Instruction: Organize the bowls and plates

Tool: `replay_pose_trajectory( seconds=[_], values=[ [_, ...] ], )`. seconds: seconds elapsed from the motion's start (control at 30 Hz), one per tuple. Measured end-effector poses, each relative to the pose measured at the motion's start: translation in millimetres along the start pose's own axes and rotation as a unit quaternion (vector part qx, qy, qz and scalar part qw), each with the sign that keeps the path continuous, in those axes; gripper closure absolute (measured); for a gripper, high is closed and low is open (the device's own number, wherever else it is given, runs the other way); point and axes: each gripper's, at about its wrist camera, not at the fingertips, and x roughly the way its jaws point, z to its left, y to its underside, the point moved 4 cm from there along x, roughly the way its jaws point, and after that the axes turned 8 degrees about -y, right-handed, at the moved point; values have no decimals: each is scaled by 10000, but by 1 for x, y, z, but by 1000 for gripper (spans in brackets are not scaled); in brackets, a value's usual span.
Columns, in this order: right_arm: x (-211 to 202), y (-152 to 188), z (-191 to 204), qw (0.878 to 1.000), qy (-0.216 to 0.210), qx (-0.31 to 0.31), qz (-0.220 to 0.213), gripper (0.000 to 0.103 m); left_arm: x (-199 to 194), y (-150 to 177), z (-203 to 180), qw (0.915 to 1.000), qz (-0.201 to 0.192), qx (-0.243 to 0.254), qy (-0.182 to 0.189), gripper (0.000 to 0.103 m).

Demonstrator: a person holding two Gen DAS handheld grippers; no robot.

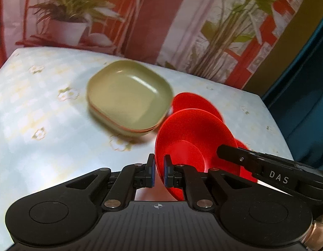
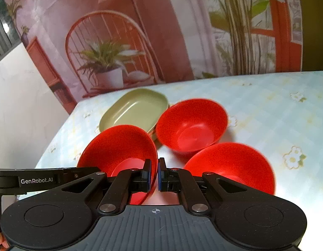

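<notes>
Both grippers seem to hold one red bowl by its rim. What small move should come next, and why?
Probably carry the held red bowl over the far red bowl and lower it in to nest. The left gripper and right gripper both pinch its rim, and the green plates are already stacked.

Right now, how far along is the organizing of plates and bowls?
Done: the green plates sit in one stack. In hand: the left tongs and right tongs both pinch the held red bowl at its rim. Left: the far red bowl and near red bowl stand separate, not nested yet.
</notes>
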Motion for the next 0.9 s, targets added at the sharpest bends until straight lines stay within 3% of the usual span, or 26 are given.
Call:
replay_pose_trajectory(
  seconds=[0.3,0.5,0.9],
  values=[
    [-36,-17,-48,9988,171,240,-395,97,9,-15,-59,9974,-62,557,462,93],
    [-55,-16,-87,9965,356,530,-534,97,26,-8,-91,9944,130,858,605,93],
    [-52,9,-112,9956,521,697,-346,97,50,10,-102,9931,462,935,534,93]
  ],
)
